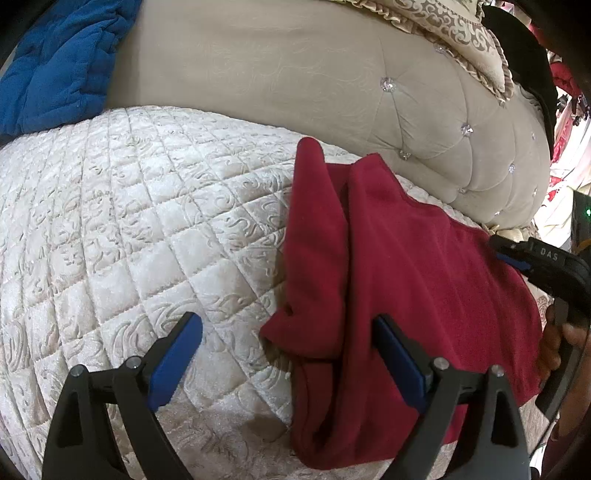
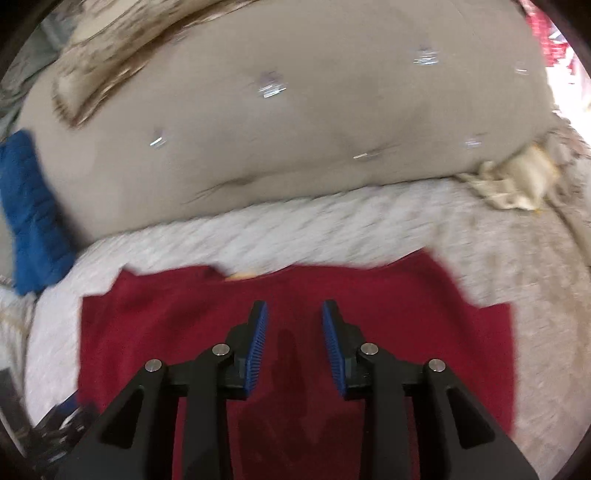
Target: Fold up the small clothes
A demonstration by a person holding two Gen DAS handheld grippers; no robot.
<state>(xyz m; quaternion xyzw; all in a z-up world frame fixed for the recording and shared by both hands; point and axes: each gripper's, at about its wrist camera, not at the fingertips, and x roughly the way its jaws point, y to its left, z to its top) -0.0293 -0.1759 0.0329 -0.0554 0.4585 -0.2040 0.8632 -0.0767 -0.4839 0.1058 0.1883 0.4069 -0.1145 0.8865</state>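
A dark red garment (image 1: 406, 295) lies on the quilted cream bedcover (image 1: 129, 221), filling the lower right of the left wrist view, with one side folded over into a long ridge running up the middle of the frame. The left gripper (image 1: 288, 354) has its jaws spread wide with nothing between them; its right blue pad lies over the cloth's folded edge, the left one over bare quilt.

In the blurred right wrist view the garment (image 2: 166, 325) spreads flat across the lower half of the frame. The right gripper (image 2: 294, 332) sits above it, jaws partly open and gripping nothing.

Behind the bedcover rises a tufted beige headboard (image 1: 295, 92) with shiny studs. A blue blanket (image 1: 55, 66) is bunched at the upper left, a frilled patterned pillow (image 1: 454, 29) at the upper right.
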